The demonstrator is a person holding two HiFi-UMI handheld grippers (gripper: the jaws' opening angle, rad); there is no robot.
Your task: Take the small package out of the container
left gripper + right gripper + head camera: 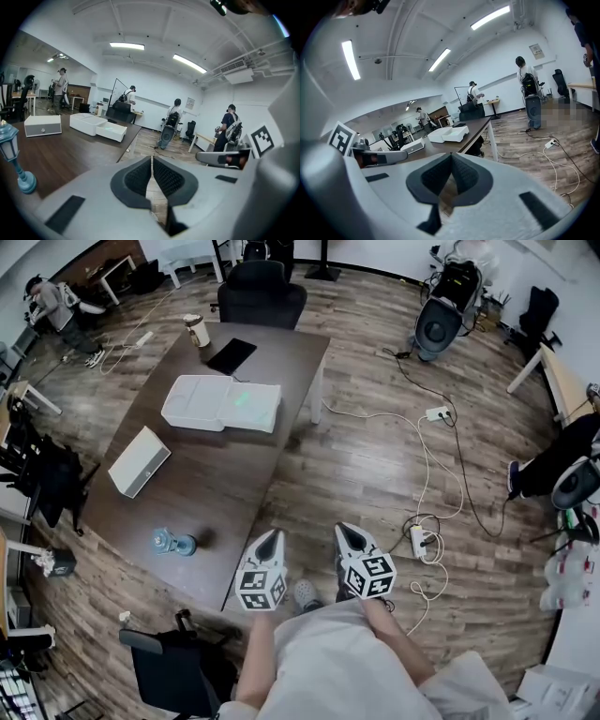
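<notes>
The white container [221,403] lies open on the dark table [234,493], its two halves side by side. A pale green patch [246,397] shows in its right half; I cannot tell whether it is the small package. The container also shows far off as a white container [98,127] in the left gripper view and a white container [449,134] in the right gripper view. My left gripper [274,534] and right gripper [343,530] hang side by side off the table's near corner, over the floor. Both are shut and hold nothing: left gripper [152,159], right gripper [451,157].
On the table are a white drawer box [139,461], a blue lantern ornament [173,543], a black tablet [232,355] and a paper cup [197,330]. An office chair [262,292] stands at the far end. Cables and a power strip [419,540] lie on the floor to the right.
</notes>
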